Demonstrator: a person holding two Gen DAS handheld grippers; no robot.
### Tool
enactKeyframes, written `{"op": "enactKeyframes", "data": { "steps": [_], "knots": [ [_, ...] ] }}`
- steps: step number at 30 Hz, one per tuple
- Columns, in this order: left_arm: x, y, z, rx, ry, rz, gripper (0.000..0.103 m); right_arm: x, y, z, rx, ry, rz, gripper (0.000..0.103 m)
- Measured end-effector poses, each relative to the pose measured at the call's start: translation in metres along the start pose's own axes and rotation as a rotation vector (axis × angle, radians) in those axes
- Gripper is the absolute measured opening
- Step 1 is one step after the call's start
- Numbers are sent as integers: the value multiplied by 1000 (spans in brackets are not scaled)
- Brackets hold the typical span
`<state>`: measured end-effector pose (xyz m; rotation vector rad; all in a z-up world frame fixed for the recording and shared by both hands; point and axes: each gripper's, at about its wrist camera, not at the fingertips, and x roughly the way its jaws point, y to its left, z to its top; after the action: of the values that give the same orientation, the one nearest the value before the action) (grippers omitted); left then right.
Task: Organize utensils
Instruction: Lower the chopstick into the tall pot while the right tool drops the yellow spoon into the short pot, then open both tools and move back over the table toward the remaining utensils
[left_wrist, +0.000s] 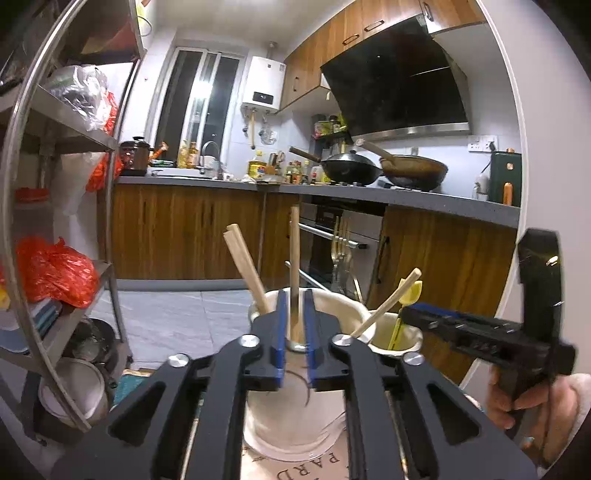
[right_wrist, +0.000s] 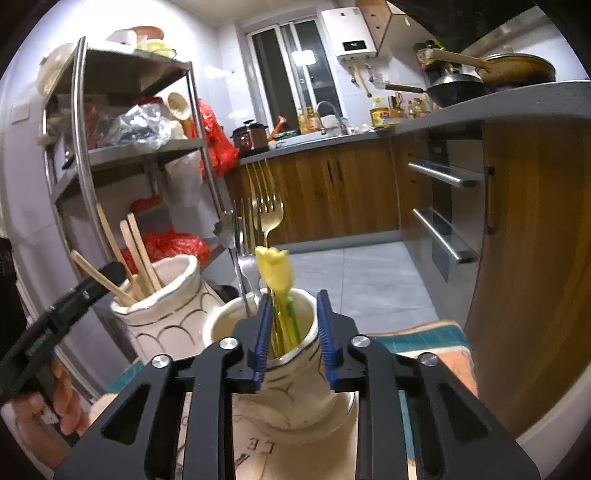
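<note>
Two cream ceramic holders stand side by side. In the left wrist view my left gripper (left_wrist: 295, 325) is over the bigger holder (left_wrist: 291, 410), jaws narrowly apart around an upright wooden-handled utensil (left_wrist: 294, 266); contact is unclear. Wooden chopsticks (left_wrist: 245, 269) lean in that holder. In the right wrist view my right gripper (right_wrist: 293, 325) is open over the smaller holder (right_wrist: 295, 391), which holds a yellow tulip-topped utensil (right_wrist: 275, 267), gold forks (right_wrist: 267, 218) and a steel utensil (right_wrist: 240, 273). The bigger holder (right_wrist: 166, 314) stands to its left.
A steel shelf rack (right_wrist: 140, 155) with bags stands on the left. Wooden kitchen cabinets, an oven (right_wrist: 439, 206) and a counter with two woks (left_wrist: 384, 170) lie beyond. The holders stand on a printed mat (right_wrist: 424, 339).
</note>
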<state>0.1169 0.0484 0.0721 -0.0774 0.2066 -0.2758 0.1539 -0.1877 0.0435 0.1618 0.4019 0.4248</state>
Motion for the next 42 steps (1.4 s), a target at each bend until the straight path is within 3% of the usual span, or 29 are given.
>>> {"op": "enactKeyframes", "data": {
  "steps": [1, 5, 7, 11, 12, 13, 18, 27, 42],
  "knots": [
    [-4, 1, 0, -5, -9, 9, 30, -5, -1, 0, 8, -6, -1, 30],
    [-18, 3, 2, -20, -45, 29, 44, -34, -4, -5, 45, -29, -12, 50],
    [-26, 4, 2, -23, -62, 56, 59, -45, -5, -7, 52, -29, -17, 59],
    [-41, 8, 1, -54, -79, 66, 68, -69, -2, -10, 53, -30, -33, 73],
    [-45, 9, 0, -60, -84, 71, 74, -74, -1, -10, 51, -31, -36, 79],
    [-48, 10, 0, -63, -90, 77, 81, -81, 1, -10, 45, -34, -37, 80],
    [-65, 5, -2, -71, -108, 107, 96, -110, 16, -10, -23, -63, -66, 91],
    [-96, -12, -10, -39, -38, 123, 97, -125, 26, -23, -68, -62, -68, 97],
    [-133, -44, -33, 29, 151, 182, 97, -113, 16, -53, -63, 61, -36, 97]
  ]
}}
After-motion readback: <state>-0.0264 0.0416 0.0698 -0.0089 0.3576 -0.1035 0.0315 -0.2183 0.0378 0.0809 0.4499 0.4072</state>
